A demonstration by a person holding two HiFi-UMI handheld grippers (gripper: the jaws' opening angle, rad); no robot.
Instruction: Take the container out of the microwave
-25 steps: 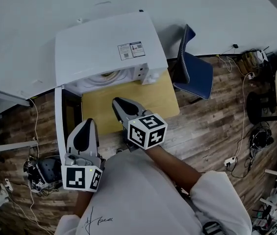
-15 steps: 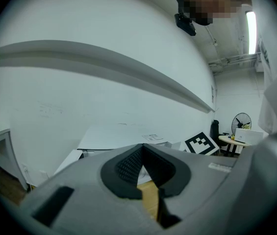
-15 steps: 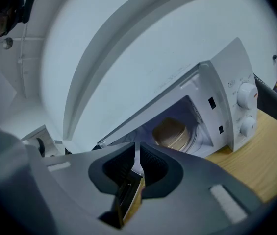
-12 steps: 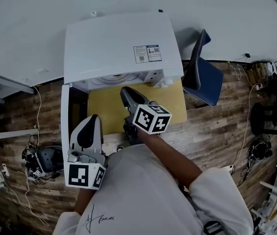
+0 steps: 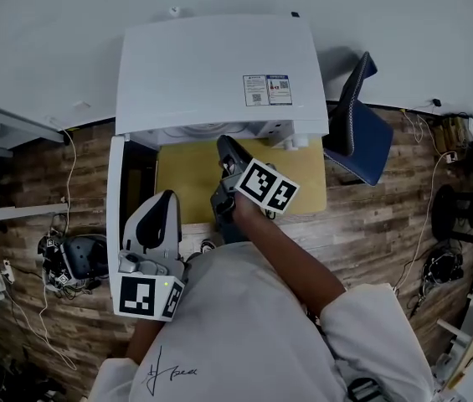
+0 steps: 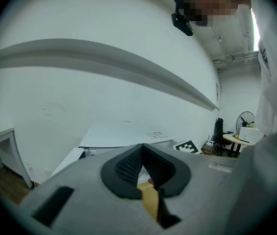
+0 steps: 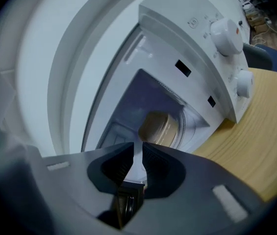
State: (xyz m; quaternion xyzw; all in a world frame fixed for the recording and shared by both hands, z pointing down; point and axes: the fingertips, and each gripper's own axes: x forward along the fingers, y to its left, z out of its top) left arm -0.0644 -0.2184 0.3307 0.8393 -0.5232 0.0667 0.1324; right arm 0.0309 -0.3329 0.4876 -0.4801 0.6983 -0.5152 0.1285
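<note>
Two changes on the right hand-held gripper (image 5: 223, 146): since a second ago it has rolled and closed in on the microwave (image 5: 211, 74) mouth. We see its jaws opening, gap narrow, nothing between. Left hand-held gripper (image 5: 162, 204) has barely shifted, jaws together, empty. Container (image 7: 159, 127) sits inside the cavity, door (image 5: 115, 193) open.
</note>
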